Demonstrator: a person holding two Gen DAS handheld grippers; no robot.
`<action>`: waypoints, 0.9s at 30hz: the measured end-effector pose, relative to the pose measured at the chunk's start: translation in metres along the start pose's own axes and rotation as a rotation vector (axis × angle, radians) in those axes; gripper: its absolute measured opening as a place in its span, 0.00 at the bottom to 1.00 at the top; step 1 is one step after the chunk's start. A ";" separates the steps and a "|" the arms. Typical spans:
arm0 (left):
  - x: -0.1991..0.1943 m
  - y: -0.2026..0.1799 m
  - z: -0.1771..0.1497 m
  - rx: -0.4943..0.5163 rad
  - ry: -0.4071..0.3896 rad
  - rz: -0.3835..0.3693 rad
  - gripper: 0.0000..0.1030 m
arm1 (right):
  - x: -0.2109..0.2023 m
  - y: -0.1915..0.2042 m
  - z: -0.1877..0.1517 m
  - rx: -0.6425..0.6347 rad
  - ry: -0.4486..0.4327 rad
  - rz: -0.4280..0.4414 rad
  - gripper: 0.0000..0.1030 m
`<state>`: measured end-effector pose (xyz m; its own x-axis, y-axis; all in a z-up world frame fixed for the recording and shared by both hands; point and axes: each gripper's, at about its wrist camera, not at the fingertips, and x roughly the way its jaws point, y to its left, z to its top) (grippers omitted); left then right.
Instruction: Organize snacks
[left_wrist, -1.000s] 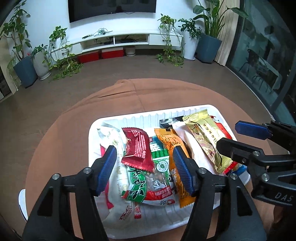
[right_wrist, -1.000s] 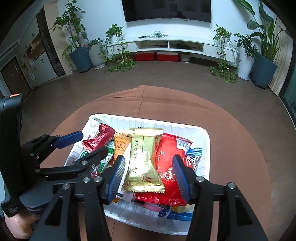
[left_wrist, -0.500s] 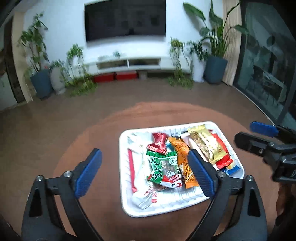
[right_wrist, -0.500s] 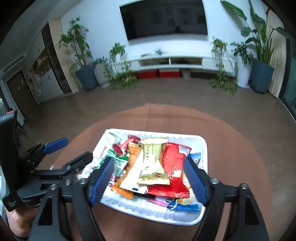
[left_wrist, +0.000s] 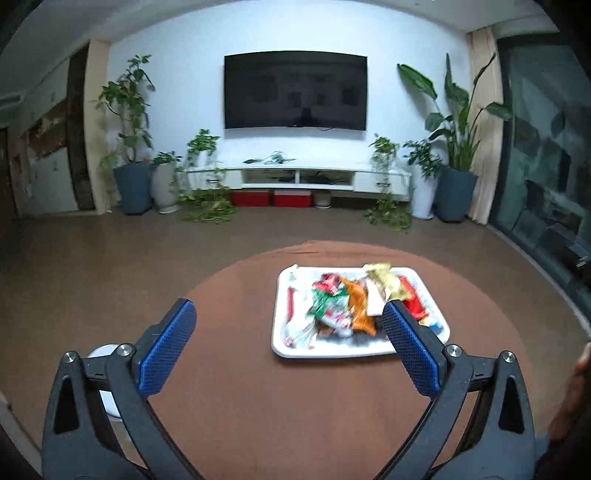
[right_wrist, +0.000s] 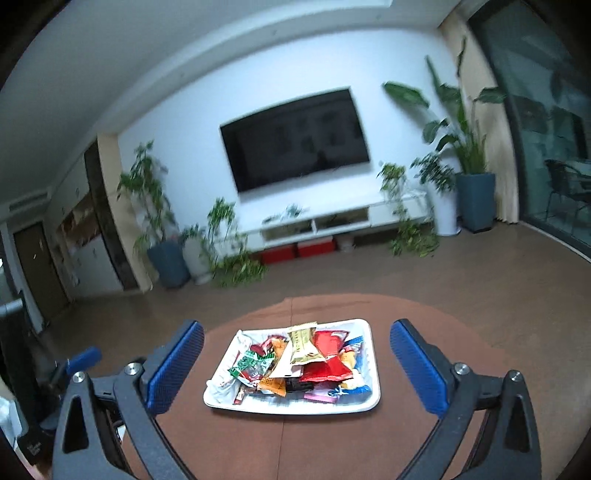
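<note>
Both the left hand-held gripper (left_wrist: 288, 343) and the right hand-held gripper (right_wrist: 297, 363) have just been opening; their jaws stand wide with nothing between them. The white tray (right_wrist: 364, 404) of snack packets (right_wrist: 303, 363) sits on the round brown table (right_wrist: 258, 443), at twelve o'clock from the right one and one o'clock from the left.

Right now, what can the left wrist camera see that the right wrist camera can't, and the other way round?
Only the left wrist view shows a white round object behind its own finger and a bit of a hand at the right edge. Only the right wrist view shows the other gripper's blue fingertip at far left. Both show the white tray of snack packets on the brown table, and the TV.
</note>
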<state>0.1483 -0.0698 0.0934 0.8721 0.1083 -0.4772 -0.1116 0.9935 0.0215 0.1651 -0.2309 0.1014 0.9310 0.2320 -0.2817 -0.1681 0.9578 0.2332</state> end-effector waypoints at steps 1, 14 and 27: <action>-0.008 -0.001 -0.003 0.010 0.000 0.003 0.99 | -0.011 0.001 -0.001 -0.008 -0.020 -0.011 1.00; -0.112 -0.020 -0.054 0.026 0.034 0.004 0.99 | -0.109 0.023 -0.024 -0.139 -0.064 -0.043 1.00; -0.124 -0.028 -0.087 0.040 0.127 -0.009 0.99 | -0.108 0.019 -0.070 -0.107 0.151 -0.103 1.00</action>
<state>0.0017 -0.1141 0.0753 0.8055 0.0970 -0.5846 -0.0831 0.9953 0.0505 0.0391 -0.2254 0.0714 0.8875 0.1473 -0.4367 -0.1156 0.9884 0.0984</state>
